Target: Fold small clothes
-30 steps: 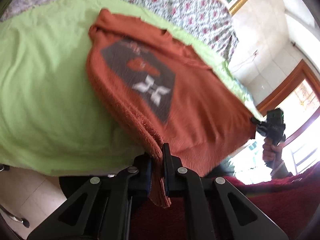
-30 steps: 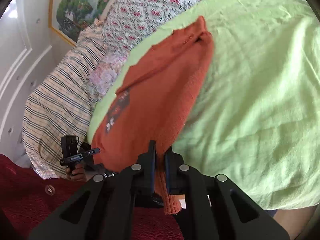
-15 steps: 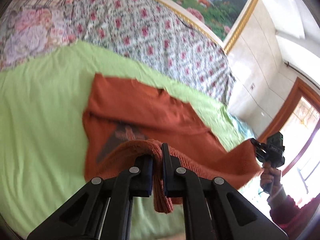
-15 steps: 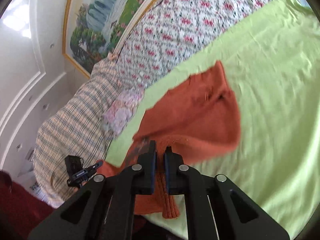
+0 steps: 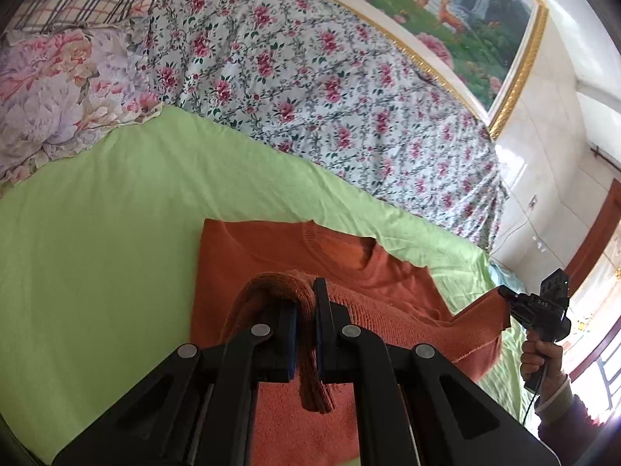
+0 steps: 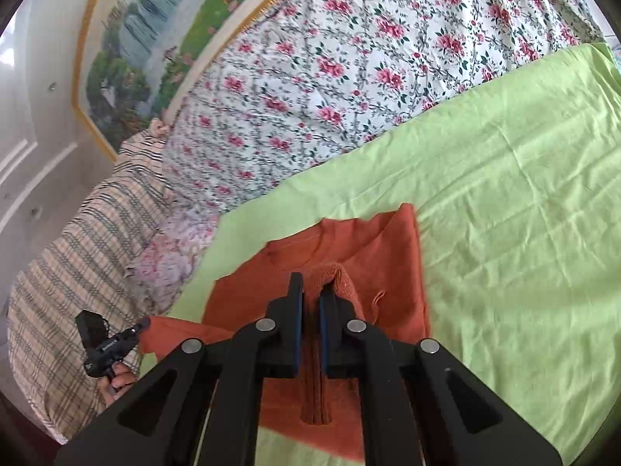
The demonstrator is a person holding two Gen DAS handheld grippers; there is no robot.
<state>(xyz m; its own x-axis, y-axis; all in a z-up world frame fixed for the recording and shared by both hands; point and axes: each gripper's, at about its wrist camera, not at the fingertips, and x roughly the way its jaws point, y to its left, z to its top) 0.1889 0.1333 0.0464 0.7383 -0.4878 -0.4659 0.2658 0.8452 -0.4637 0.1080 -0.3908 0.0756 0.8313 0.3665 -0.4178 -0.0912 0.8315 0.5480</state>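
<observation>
An orange knitted sweater (image 5: 388,283) lies on the green sheet (image 5: 116,233), collar at the far end. My left gripper (image 5: 306,303) is shut on one corner of its ribbed hem, which hangs out below the fingers. In the right wrist view my right gripper (image 6: 310,295) is shut on the other hem corner of the sweater (image 6: 388,256). Both corners are held up above the sweater's body, close to the collar, with the lower half doubled over. Each view shows the other gripper off to the side, pinching the stretched hem. The chest print is hidden.
A floral quilt (image 5: 310,77) is heaped behind the sheet, with a flowered pillow (image 5: 58,97) and a plaid blanket (image 6: 77,252) at the left. A framed landscape painting (image 5: 465,0) hangs on the wall. The person's hand (image 5: 543,353) grips the right tool. Bare green sheet (image 6: 504,194) spreads to the right.
Both grippers rose and carried the hem forward from the bed's near edge toward the collar. The lower half folded over the chest print, which no longer shows.
</observation>
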